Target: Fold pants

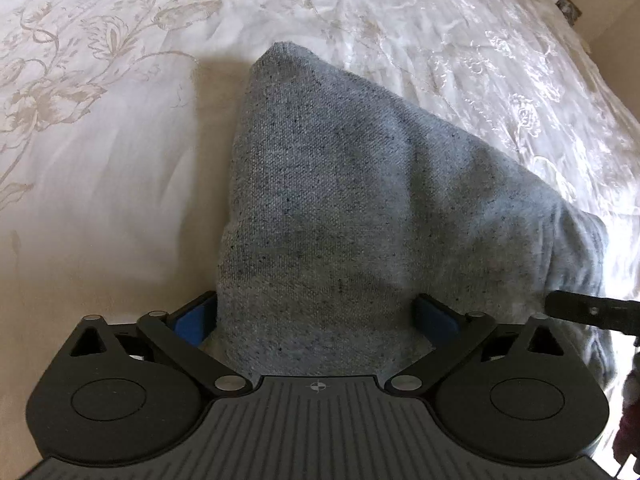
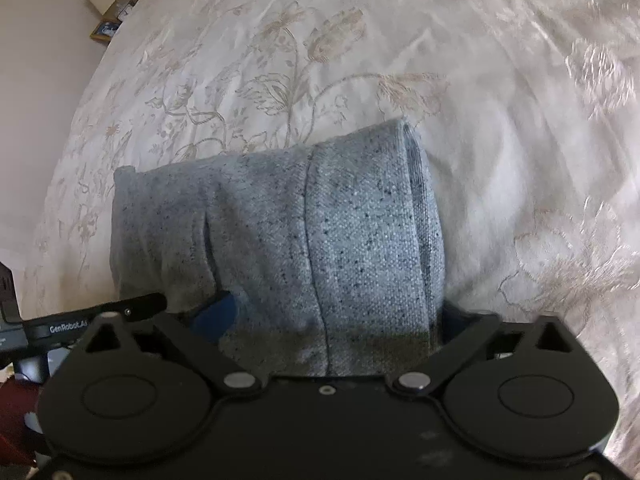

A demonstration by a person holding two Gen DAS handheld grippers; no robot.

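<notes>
- The pants (image 1: 344,200), grey-blue knit, lie bunched into a thick bundle on the bed (image 1: 100,160), over its floral cover.
- The left tongs (image 1: 316,312) straddle the near edge of the pants: blue pads sit wide apart on either side of the cloth, which fills the gap between them. Whether they press the cloth or only bracket it, I cannot tell.
- The right tongs (image 2: 332,316) stand the same way at the pants (image 2: 304,240), where a seam and a ribbed hem show; the jaws are spread about the cloth, and the grip is just as unclear.
- Each tool's tip shows at the side of the other's view, so the two stand close together at the near edge of the pants.
- Judged step: a late fold, the bundle already short and layered.
- Next move likely calls for both tongs to carry the near edge evenly over the far part of the pants, then let go without dragging layers askew.
</notes>
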